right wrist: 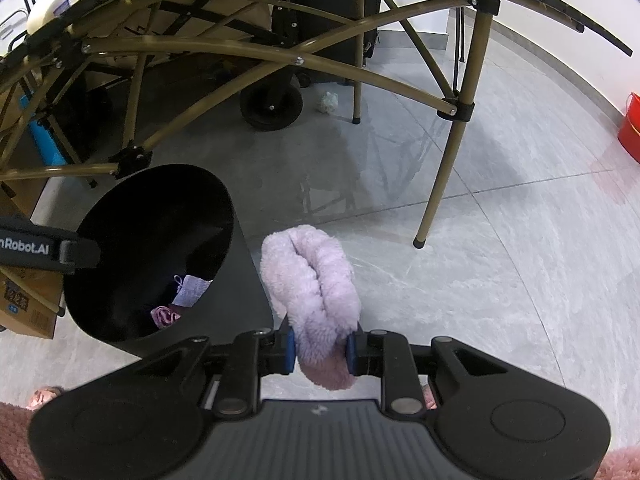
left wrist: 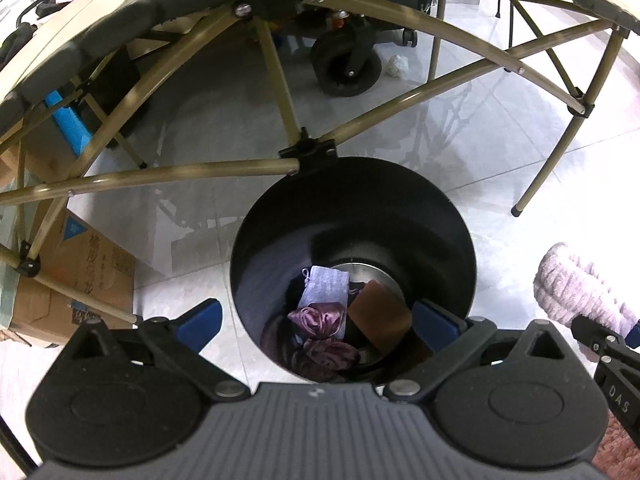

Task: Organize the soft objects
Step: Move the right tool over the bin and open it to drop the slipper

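Note:
A black round bin (left wrist: 460, 248) stands on the floor under the folding table. Inside lie a pale lilac pouch (left wrist: 324, 286), purple velvet scrunchies (left wrist: 318, 320), dark cloth and a brown square piece (left wrist: 378, 316). My left gripper (left wrist: 318, 322) hangs open right over the bin's mouth, nothing between its blue pads. My right gripper (right wrist: 320, 350) is shut on a fluffy pink sock (right wrist: 316, 280), held just right of the bin (right wrist: 248, 280) and above the floor. The same pink sock (left wrist: 576, 288) shows at the right edge of the left wrist view.
Olive metal legs and crossbars of the folding table (left wrist: 188, 170) arch over the bin. A cardboard box (left wrist: 92, 280) sits to the left, a black wheel (left wrist: 346, 68) and a crumpled white wad (left wrist: 396, 65) behind. A red bucket (right wrist: 630, 128) stands far right on the grey tiled floor.

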The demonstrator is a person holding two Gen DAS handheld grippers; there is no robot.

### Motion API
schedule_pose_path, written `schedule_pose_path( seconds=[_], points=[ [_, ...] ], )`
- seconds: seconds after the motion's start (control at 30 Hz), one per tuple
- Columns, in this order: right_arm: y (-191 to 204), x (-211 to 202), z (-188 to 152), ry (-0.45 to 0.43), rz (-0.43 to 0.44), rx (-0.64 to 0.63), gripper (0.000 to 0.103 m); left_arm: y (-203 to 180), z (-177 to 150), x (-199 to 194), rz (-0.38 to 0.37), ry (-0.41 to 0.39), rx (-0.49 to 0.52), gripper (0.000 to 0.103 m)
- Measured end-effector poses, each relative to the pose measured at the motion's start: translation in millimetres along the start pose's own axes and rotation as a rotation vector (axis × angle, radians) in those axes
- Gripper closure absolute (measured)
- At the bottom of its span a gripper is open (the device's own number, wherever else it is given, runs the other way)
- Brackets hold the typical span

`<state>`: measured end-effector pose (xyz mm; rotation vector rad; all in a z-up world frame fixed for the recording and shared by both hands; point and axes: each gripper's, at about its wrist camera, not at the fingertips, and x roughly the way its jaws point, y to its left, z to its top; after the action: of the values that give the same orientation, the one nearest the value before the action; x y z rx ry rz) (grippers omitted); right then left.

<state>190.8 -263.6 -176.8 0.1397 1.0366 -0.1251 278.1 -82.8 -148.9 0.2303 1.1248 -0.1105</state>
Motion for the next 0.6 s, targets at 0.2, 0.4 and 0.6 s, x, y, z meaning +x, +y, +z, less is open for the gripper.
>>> schedule_pose_path(
  seconds=[0.2, 0.4, 0.6],
  points=[
    [2.8, -0.5, 0.0, -0.005, 0.007, -0.005, 0.081, 8.6, -4.3, -2.0, 0.01, 0.005, -0.002, 0.0],
    [5.1, -0.9, 0.0, -0.008, 0.017, -0.014, 0.081, 20.2, -8.5, -4.8, 0.014, 0.011, -0.015, 0.0],
    [11.5, -2.0, 1.2, -0.016, 0.029, -0.028, 0.081, 31.2, -11.6, -8.5, 0.015, 0.018, -0.023, 0.0]
  ],
)
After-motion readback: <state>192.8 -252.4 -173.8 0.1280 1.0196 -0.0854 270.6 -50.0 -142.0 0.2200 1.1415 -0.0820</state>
